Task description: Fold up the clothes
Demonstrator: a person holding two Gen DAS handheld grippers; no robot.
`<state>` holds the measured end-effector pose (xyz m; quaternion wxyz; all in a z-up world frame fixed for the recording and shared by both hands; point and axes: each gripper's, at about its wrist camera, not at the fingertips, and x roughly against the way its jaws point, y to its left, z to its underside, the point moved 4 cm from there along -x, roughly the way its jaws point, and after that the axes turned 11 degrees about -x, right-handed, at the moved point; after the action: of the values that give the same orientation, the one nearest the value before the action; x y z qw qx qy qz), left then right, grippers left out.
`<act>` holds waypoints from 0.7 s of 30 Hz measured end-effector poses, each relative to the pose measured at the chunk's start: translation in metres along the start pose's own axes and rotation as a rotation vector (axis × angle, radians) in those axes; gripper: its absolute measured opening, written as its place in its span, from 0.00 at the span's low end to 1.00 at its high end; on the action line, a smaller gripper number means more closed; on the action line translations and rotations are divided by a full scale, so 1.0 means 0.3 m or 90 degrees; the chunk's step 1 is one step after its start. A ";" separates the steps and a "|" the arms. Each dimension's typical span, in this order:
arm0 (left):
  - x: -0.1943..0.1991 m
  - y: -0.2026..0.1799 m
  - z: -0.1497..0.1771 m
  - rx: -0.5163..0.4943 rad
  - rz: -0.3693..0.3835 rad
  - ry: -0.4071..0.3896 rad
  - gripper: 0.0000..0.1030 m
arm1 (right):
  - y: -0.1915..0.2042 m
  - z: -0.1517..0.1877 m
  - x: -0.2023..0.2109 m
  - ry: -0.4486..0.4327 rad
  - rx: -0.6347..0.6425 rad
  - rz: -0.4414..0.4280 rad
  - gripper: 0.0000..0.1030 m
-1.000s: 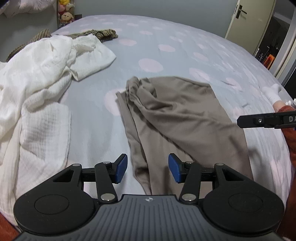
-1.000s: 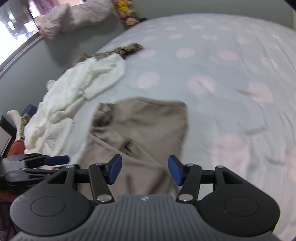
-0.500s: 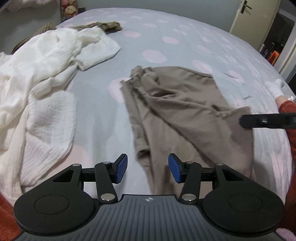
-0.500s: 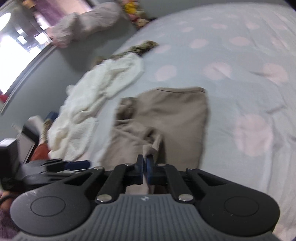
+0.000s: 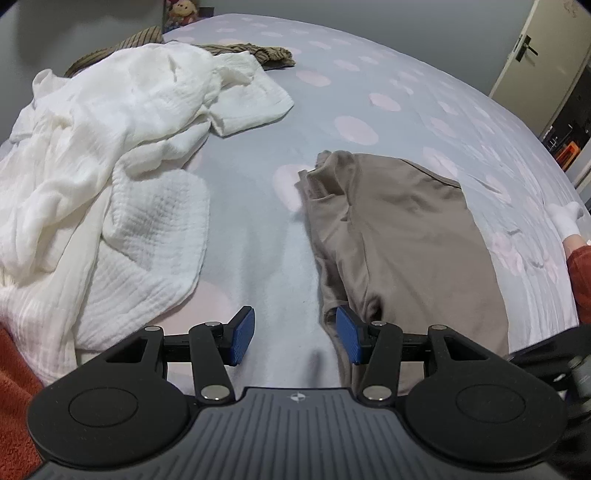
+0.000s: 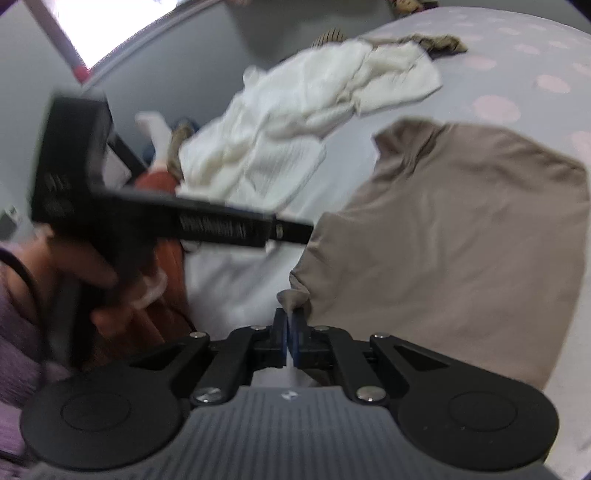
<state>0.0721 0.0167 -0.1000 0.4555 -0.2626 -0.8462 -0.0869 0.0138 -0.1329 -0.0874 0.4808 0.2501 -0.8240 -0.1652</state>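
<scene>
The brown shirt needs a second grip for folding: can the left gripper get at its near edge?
Probably yes: the left gripper is open above bare bedsheet, and the brown shirt edge lies beside its pad, nothing between.

Grey bedsheet (image 5: 388, 77) with pale pink dots, cream door (image 5: 543, 55) with dark handle at far right, plush toys (image 5: 181, 11) at the head end, bright window (image 6: 122, 26) top left.

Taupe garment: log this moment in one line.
right gripper: shut on taupe garment corner | left gripper: open, nothing held | white clothes: unfolded
</scene>
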 end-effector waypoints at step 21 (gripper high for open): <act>-0.090 -0.064 0.012 -0.029 -0.017 0.035 0.48 | -0.163 0.036 0.151 -0.060 -0.017 0.111 0.27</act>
<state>0.0713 -0.0080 -0.1223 0.4712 -0.2588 -0.8347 -0.1193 -0.0018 -0.1984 -0.0855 0.4572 0.1626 -0.8622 -0.1456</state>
